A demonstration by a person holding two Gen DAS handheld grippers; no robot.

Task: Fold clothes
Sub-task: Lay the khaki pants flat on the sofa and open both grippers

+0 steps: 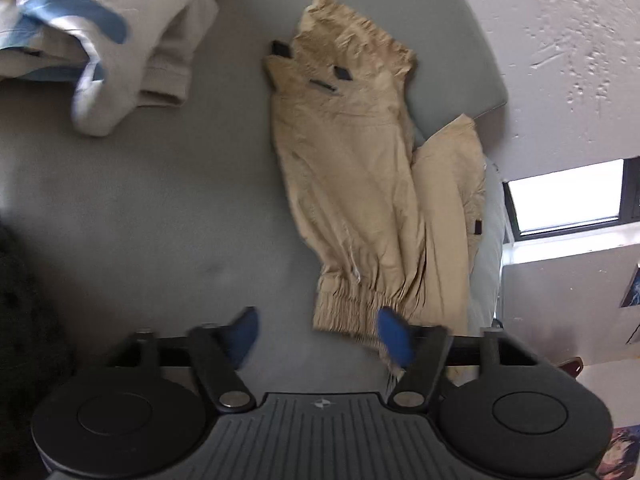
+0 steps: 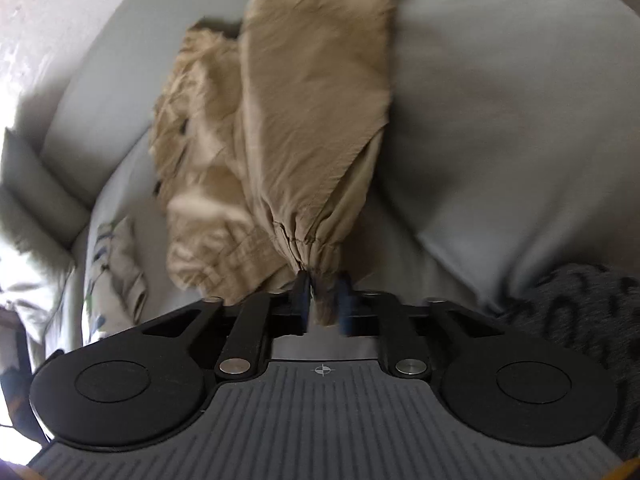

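The tan trousers [image 1: 360,184] lie on the grey bed [image 1: 140,220], long axis running away from both grippers. The left gripper [image 1: 320,336] gapes wide at one cuff, holding nothing. The right gripper [image 2: 323,304] stands narrow around the other cuff [image 2: 316,252], its pads seemingly not pressing.

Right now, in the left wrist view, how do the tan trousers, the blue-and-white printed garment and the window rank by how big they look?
1. tan trousers, clearly largest.
2. blue-and-white printed garment, though the picture's edge cuts it off.
3. window, smallest; it sits farther away, so its true size is unsure.
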